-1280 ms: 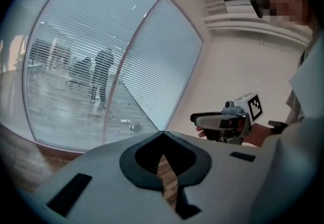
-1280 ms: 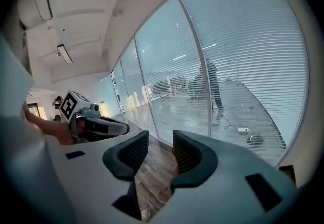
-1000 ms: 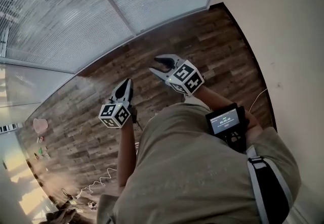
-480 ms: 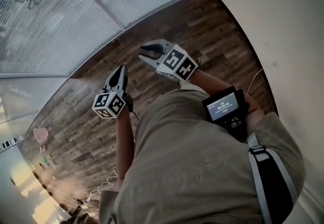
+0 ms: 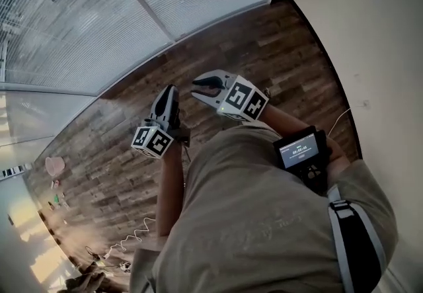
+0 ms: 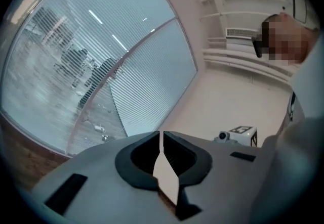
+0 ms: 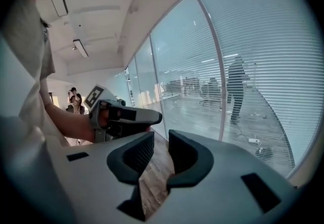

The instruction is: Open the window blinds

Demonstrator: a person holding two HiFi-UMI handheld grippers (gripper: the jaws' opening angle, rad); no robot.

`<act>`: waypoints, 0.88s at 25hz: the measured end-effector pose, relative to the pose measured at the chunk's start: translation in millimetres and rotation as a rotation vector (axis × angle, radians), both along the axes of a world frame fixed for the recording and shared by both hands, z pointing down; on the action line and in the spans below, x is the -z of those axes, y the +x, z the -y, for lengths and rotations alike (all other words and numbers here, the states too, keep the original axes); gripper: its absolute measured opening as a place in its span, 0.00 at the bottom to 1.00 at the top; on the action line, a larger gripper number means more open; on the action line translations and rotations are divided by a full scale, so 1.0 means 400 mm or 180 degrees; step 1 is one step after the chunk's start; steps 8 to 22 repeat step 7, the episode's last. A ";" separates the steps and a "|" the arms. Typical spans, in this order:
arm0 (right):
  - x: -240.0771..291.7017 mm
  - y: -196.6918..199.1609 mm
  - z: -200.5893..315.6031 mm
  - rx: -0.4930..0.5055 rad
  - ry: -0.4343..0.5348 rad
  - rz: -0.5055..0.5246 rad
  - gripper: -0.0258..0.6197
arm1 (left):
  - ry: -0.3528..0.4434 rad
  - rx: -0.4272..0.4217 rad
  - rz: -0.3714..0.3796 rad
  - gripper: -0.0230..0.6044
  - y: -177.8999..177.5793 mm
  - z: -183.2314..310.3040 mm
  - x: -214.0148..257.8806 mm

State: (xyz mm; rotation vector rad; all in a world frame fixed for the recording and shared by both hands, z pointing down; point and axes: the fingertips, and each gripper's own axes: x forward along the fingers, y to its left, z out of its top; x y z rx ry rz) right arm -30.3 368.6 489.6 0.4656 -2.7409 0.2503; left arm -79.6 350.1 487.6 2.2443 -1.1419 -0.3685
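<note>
A: Location of blinds (image 5: pixel 79 27)?
B: Seen lowered beyond wood floor (image 5: pixel 264 53), well ahead, untouched
A: Jaw state?
B: Logged left gripper (image 5: pixel 170 88) closed, empty; right gripper (image 5: pixel 196 88) just closing to a slit, nothing between

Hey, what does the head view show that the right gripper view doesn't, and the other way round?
Only the head view shows the person's shirt and the small screen at the right forearm. Only the right gripper view shows the ceiling with its lamp and people far down the room. Both show the window blinds, the wood floor and the left gripper.
</note>
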 end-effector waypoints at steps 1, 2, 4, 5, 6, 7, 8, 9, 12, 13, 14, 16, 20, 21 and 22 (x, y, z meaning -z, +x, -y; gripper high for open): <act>-0.002 -0.004 -0.011 0.0029 -0.0027 0.0036 0.17 | -0.0059 0.0021 -0.0263 0.06 -0.005 -0.003 0.005; -0.005 -0.007 -0.021 0.0053 -0.0047 0.0059 0.17 | -0.0137 0.0026 -0.0587 0.07 -0.006 -0.006 0.010; -0.017 -0.003 -0.037 0.0097 -0.0095 0.0091 0.17 | -0.0266 -0.0002 -0.1246 0.15 0.014 -0.006 0.020; -0.021 0.004 -0.041 0.0121 -0.0133 0.0120 0.17 | -0.0302 -0.0017 -0.1527 0.21 0.031 -0.002 0.024; -0.024 0.014 -0.043 0.0145 -0.0179 0.0158 0.17 | -0.0326 -0.0029 -0.1781 0.29 0.051 0.004 0.029; -0.027 0.025 -0.044 0.0169 -0.0227 0.0199 0.17 | -0.0344 -0.0040 -0.2025 0.37 0.071 0.011 0.033; -0.027 0.025 -0.044 0.0169 -0.0227 0.0199 0.17 | -0.0344 -0.0040 -0.2025 0.37 0.071 0.011 0.033; -0.027 0.025 -0.044 0.0169 -0.0227 0.0199 0.17 | -0.0344 -0.0040 -0.2025 0.37 0.071 0.011 0.033; -0.027 0.025 -0.044 0.0169 -0.0227 0.0199 0.17 | -0.0344 -0.0040 -0.2025 0.37 0.071 0.011 0.033; -0.027 0.025 -0.044 0.0169 -0.0227 0.0199 0.17 | -0.0344 -0.0040 -0.2025 0.37 0.071 0.011 0.033; -0.027 0.025 -0.044 0.0169 -0.0227 0.0199 0.17 | -0.0344 -0.0040 -0.2025 0.37 0.071 0.011 0.033; -0.027 0.025 -0.044 0.0169 -0.0227 0.0199 0.17 | -0.0344 -0.0040 -0.2025 0.37 0.071 0.011 0.033; -0.027 0.025 -0.044 0.0169 -0.0227 0.0199 0.17 | -0.0344 -0.0040 -0.2025 0.37 0.071 0.011 0.033; -0.027 0.025 -0.044 0.0169 -0.0227 0.0199 0.17 | -0.0344 -0.0040 -0.2025 0.37 0.071 0.011 0.033; -0.027 0.025 -0.044 0.0169 -0.0227 0.0199 0.17 | -0.0344 -0.0040 -0.2025 0.37 0.071 0.011 0.033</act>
